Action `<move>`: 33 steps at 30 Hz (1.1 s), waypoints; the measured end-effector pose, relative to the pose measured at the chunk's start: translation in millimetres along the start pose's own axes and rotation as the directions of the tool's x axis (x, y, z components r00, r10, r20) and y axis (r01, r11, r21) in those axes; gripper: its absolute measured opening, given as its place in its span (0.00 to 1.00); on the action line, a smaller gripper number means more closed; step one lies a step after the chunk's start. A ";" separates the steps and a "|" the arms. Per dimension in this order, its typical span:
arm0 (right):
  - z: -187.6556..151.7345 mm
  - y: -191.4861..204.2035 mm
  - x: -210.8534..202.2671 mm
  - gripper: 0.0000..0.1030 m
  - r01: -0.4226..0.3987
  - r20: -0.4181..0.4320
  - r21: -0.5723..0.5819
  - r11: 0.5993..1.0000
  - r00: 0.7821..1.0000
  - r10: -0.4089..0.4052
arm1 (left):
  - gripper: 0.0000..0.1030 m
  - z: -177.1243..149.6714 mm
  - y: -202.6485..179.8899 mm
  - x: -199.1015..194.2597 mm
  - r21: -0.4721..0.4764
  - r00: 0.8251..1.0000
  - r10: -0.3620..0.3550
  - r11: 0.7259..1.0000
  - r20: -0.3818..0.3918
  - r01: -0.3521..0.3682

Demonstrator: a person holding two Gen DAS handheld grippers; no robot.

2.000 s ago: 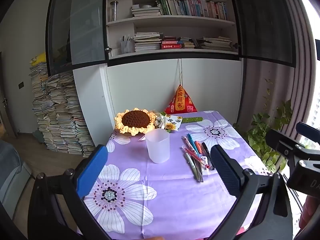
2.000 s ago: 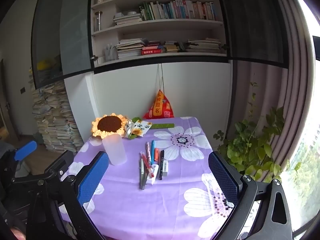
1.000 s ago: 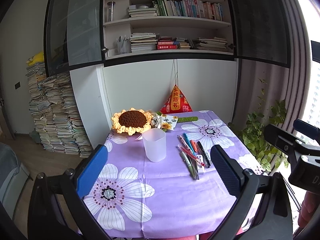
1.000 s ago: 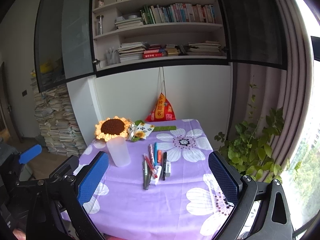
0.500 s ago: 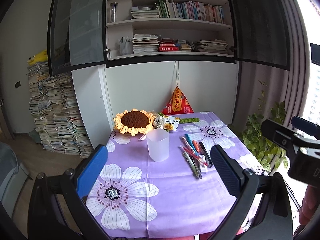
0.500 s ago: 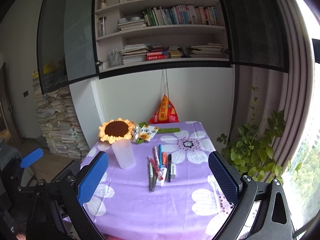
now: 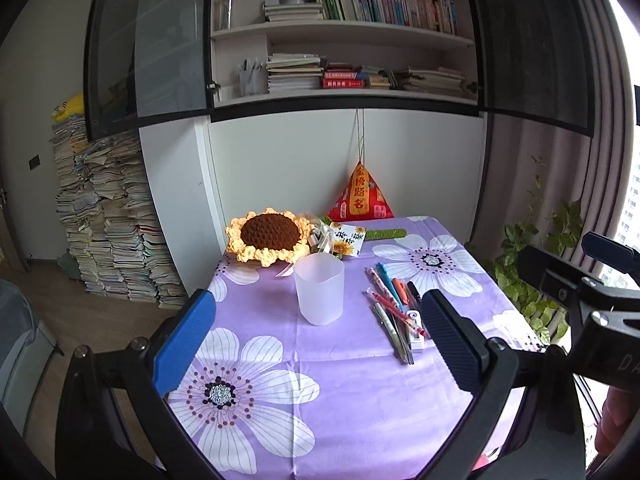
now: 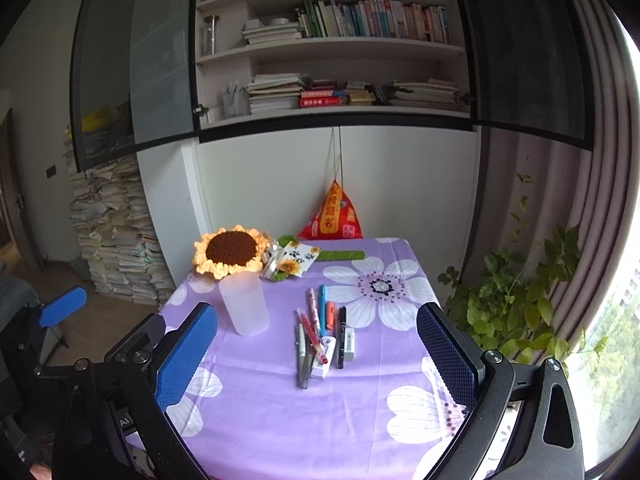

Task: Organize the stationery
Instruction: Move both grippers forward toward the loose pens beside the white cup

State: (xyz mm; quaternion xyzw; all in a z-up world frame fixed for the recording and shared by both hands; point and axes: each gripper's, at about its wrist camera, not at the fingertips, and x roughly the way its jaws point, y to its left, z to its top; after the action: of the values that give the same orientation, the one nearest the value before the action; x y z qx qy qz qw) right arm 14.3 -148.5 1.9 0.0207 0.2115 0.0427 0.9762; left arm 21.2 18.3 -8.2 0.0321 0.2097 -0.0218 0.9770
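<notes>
Both grippers, the left gripper (image 7: 316, 344) and the right gripper (image 8: 318, 354), are hovering with fingers wide apart, holding nothing. Pens (image 8: 316, 332) are lying loose in a bundle on the purple tabletop (image 8: 280, 420), just beside the empty frosted cup (image 8: 244, 304), which is probably standing ready to collect them. Behind is resting a crochet sunflower (image 8: 230, 250).
</notes>
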 end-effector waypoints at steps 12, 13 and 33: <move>8.1 -18.1 55.9 0.97 0.012 -0.062 0.030 0.999 0.998 -0.010 | 0.99 4.7 -8.9 54.6 0.019 0.996 0.022 1.000 -0.081 -0.021; 7.8 -20.7 62.8 0.97 0.010 -0.075 0.034 0.999 0.997 -0.008 | 0.99 3.9 -9.2 61.1 0.021 0.995 0.024 1.000 -0.098 -0.022; -5.3 -44.7 140.9 0.97 0.040 -0.227 0.062 0.997 0.974 -0.025 | 0.99 -6.3 -14.4 131.8 0.020 0.970 0.022 1.000 -0.242 -0.018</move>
State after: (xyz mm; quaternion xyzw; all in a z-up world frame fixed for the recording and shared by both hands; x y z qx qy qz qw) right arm 143.3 -180.0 -63.5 0.0444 0.3228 0.0218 0.9452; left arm 137.9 0.5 -69.0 0.0450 0.3269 -0.0097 0.9439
